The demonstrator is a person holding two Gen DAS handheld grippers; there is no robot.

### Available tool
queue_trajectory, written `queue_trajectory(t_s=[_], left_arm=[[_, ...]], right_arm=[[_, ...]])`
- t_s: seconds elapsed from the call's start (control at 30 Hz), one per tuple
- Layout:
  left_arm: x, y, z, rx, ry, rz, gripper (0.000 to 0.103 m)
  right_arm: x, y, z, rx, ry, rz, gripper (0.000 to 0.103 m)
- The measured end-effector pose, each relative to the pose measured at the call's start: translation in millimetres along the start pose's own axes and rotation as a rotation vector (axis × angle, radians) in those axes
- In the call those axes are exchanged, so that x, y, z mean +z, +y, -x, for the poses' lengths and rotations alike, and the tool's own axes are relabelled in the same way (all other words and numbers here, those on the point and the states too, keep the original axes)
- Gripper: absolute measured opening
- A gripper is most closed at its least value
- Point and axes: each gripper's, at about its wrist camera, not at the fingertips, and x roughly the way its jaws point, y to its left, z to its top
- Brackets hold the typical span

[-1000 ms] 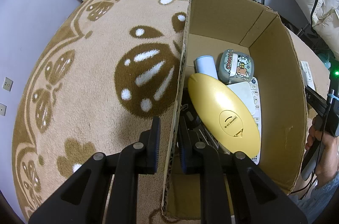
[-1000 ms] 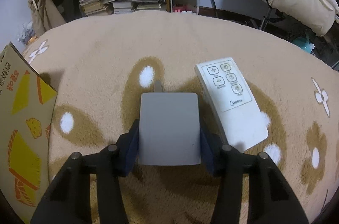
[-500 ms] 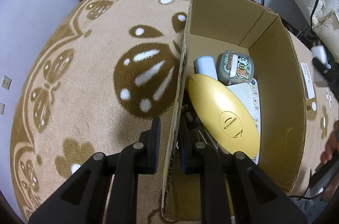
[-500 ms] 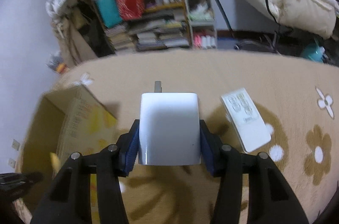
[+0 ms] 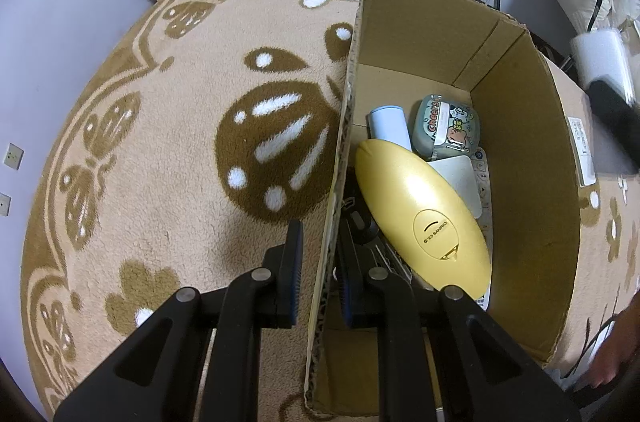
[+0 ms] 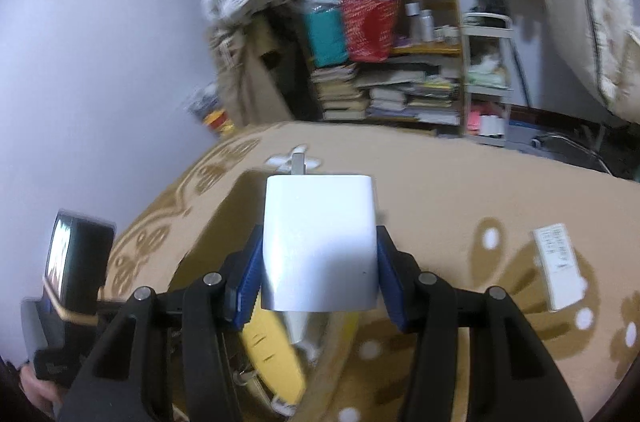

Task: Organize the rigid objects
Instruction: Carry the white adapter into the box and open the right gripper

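**White charger lifted toward a crowded box**

White plastic, smooth-sided: charger block [image 6: 320, 246] clamped between the blue-padded fingers [image 6: 250, 278] of the right gripper [image 6: 318, 282], prongs pointing away from the camera, carried in the air above the near edge of the cardboard box [image 5: 520, 158]. Seen blurred at the upper right edge of the left wrist view, well above the rug [image 5: 160, 126].

Left gripper [image 5: 318, 272] pinched on the box's left wall, one finger outside, one inside, pads close against the cardboard, steadying it.

Box already holding a yellow oval device [image 5: 420, 214], a pale blue cylinder [image 5: 388, 126], a grey cartoon-printed case [image 5: 446, 130] and a flat white remote beneath them. A second white remote [image 6: 558, 270] lying out on the rug, well apart from the box.

Risks from here, as judged:
- Glossy flat sides gripped by pads only at the lower half; a quick tilt likely to let the block slide out short of the box.
- Little bare floor left inside; released onto the curved yellow shell, likely to skid, land prongs-down and scratch something.
- Thin cardboard wall held at one spot only; a knock from the right hand likely to buckle or shift it.
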Motion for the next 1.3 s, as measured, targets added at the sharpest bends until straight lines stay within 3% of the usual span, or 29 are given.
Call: queue_trajectory(t_s=[0.27, 0.57, 0.83, 1.13, 1.17, 1.3], left_arm=[[-0.9, 0.6, -0.1, -0.007, 0.000, 0.004, 0.015], [-1.3, 2.7, -0.9, -0.014, 0.000, 0.008, 0.016], [-1.3, 2.0, -0.1, -0.013, 0.000, 0.008, 0.016], [-1.2, 1.6, 0.7, -0.012, -0.004, 0.006, 0.016], [-1.4, 1.6, 0.3, -0.012, -0.001, 0.004, 0.016], [-1.6, 1.7, 0.5, -0.007, -0.003, 0.001, 0.016]], right_arm=[[-24.6, 28.1, -21.6, 0.021, 0.085, 0.087, 0.056], [-32.6, 26.5, -28.5, 0.018, 0.131, 0.081, 0.056], [-33.5, 28.2, -28.7, 0.009, 0.127, 0.098, 0.055], [-13.8, 15.3, -1.6, -0.039, 0.031, 0.070, 0.056], [-10.0, 10.9, 1.9, -0.058, 0.019, 0.062, 0.057], [1.4, -17.2, 11.6, -0.121, -0.013, -0.010, 0.081]])
